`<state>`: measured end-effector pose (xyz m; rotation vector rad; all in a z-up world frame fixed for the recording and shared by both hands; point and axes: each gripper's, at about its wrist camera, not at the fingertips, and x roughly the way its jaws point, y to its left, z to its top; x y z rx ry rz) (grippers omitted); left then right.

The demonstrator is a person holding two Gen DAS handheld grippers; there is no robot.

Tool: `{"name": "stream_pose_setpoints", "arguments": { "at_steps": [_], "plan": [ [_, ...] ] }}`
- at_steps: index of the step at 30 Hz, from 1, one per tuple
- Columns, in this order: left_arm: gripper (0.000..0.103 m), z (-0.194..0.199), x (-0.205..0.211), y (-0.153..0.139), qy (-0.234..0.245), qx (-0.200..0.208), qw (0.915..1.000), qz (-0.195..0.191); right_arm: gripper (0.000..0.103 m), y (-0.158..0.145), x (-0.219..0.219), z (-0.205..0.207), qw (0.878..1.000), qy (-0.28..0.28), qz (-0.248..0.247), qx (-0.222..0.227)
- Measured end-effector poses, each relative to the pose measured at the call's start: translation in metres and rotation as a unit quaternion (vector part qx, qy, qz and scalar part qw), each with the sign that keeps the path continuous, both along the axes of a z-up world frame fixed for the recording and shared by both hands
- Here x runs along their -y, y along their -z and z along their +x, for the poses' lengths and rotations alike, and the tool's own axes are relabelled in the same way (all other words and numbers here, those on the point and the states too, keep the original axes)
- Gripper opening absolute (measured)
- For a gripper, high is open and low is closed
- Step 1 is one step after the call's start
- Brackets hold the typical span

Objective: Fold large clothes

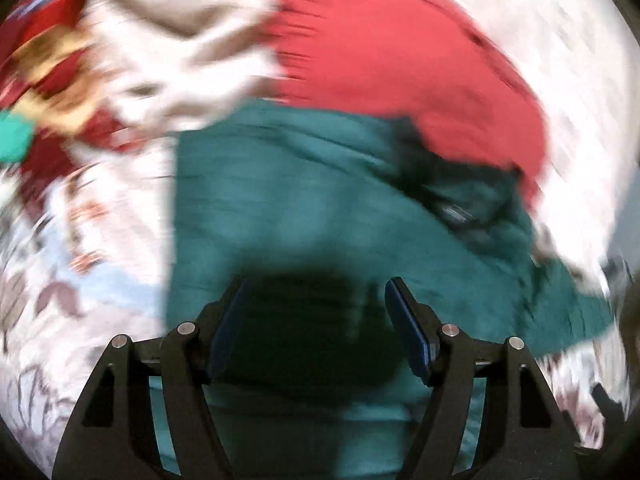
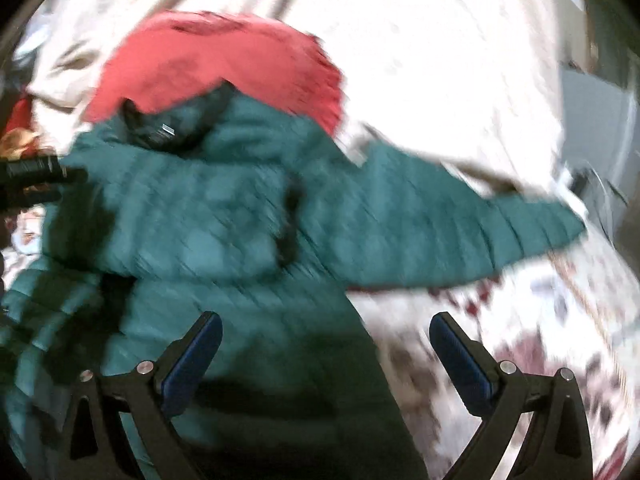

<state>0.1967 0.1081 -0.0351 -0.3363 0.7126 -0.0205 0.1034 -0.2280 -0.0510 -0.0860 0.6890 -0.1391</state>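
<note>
A teal quilted jacket (image 2: 224,216) lies spread on a patterned bedsheet, its dark collar (image 2: 168,128) toward the far side and one sleeve (image 2: 460,228) stretched out to the right. It also fills the middle of the left wrist view (image 1: 312,200). My left gripper (image 1: 316,292) is open just above the jacket's body, holding nothing. My right gripper (image 2: 326,328) is open over the jacket's lower right edge, holding nothing. Part of the left gripper (image 2: 36,176) shows at the left edge of the right wrist view. Both views are motion-blurred.
A red garment (image 1: 400,52) lies just beyond the jacket's collar, also in the right wrist view (image 2: 224,64). A beige cloth (image 1: 180,16) and a red-gold item (image 1: 52,72) lie at far left. The floral bedsheet (image 2: 520,340) surrounds everything.
</note>
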Motion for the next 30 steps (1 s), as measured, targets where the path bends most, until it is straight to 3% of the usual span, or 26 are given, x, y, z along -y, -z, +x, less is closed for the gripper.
{"name": "stream_pose_setpoints", "arguments": {
  "at_steps": [3, 5, 8, 11, 13, 14, 17, 19, 23, 30],
  "plan": [
    [0.070, 0.007, -0.021, 0.009, -0.052, -0.004, 0.9983, 0.026, 0.103, -0.020, -0.022, 0.029, 0.999, -0.041, -0.004, 0.021],
    [0.070, 0.011, -0.025, 0.014, -0.061, -0.005, 0.9978, 0.024, 0.103, -0.022, -0.033, 0.058, 0.995, -0.089, 0.047, 0.003],
    [0.070, 0.020, -0.022, 0.022, -0.055, -0.014, 0.9984, 0.010, 0.103, -0.009, -0.054, 0.106, 0.981, -0.150, 0.120, -0.032],
    [0.070, 0.029, -0.025, 0.032, -0.057, -0.033, 0.9977, 0.016, 0.103, 0.014, -0.066, 0.140, 0.970, -0.180, 0.149, -0.066],
    [0.070, 0.038, -0.021, 0.046, -0.054, -0.057, 0.9969, 0.004, 0.103, 0.041, -0.061, 0.166, 0.964, -0.175, 0.160, -0.120],
    [0.071, 0.045, -0.019, 0.052, -0.051, -0.068, 0.9963, -0.004, 0.103, 0.057, -0.051, 0.177, 0.966, -0.146, 0.157, -0.144],
    [0.072, 0.053, -0.014, 0.058, -0.046, -0.085, 0.9953, 0.001, 0.103, 0.074, -0.024, 0.194, 0.967, -0.102, 0.174, -0.157],
    [0.078, 0.056, -0.007, 0.061, -0.038, -0.090, 0.9949, 0.027, 0.103, 0.076, -0.027, 0.199, 0.967, -0.105, 0.163, -0.164],
    [0.079, 0.057, -0.009, 0.063, -0.032, -0.094, 0.9947, 0.030, 0.103, 0.078, -0.043, 0.201, 0.972, -0.108, 0.119, -0.170],
    [0.079, 0.038, -0.007, 0.045, -0.034, -0.056, 0.9969, 0.042, 0.103, 0.069, -0.039, 0.183, 0.972, -0.114, 0.155, -0.137]
  ]
}}
